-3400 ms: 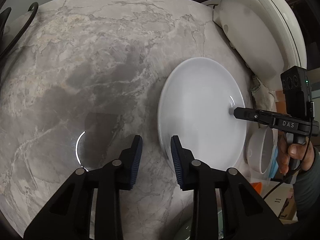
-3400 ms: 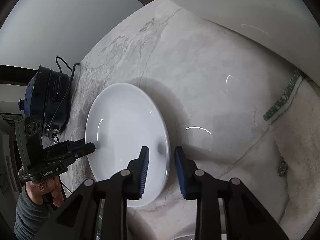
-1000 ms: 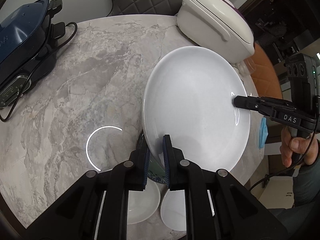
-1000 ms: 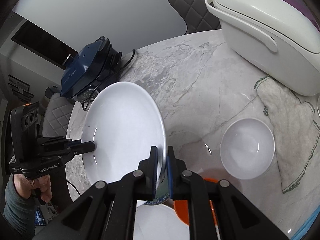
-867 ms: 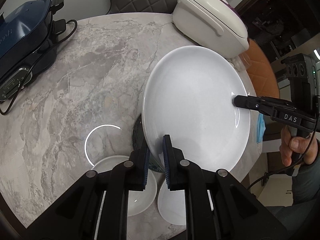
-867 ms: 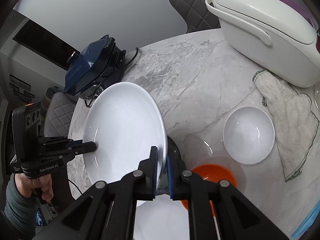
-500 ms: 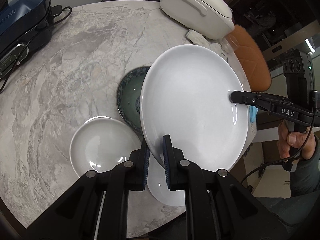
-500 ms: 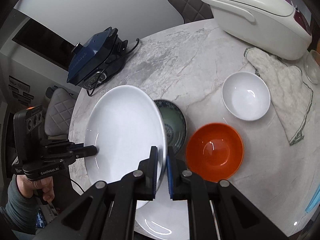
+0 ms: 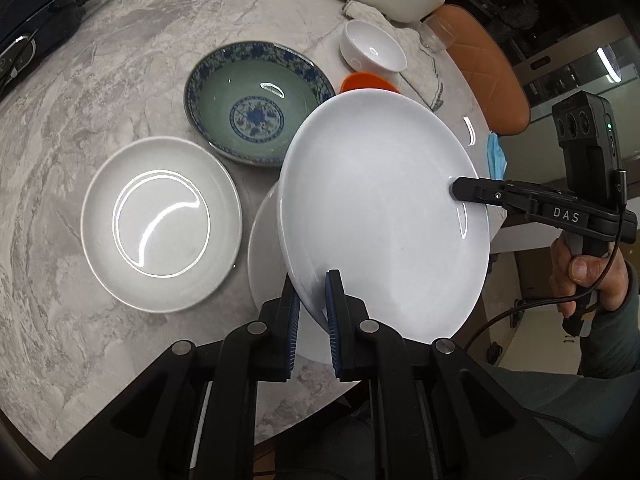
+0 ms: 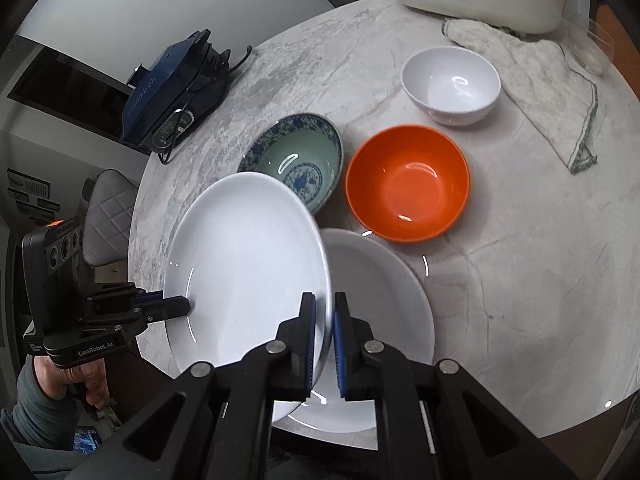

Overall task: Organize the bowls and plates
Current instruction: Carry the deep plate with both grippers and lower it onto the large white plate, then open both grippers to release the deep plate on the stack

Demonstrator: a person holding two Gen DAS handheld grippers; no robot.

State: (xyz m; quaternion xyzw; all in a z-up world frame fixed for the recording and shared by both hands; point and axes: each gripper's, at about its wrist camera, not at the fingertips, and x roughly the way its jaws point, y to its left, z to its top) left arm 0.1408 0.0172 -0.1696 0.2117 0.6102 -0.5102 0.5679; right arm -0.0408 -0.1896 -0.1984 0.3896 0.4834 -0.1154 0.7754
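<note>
Plate (image 9: 380,216), white and held tilted, has travelled from bare marble to above a second white plate (image 9: 264,240) on the tabletop (image 9: 80,100); left gripper (image 9: 311,312) fingers clamp its near rim. Right wrist view: right gripper (image 10: 324,332) fingers likewise pinch the opposite rim, stacking apparently imminent.

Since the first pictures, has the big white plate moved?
Yes. The big white plate, then flat on the marble table, now hangs above another white plate.
</note>
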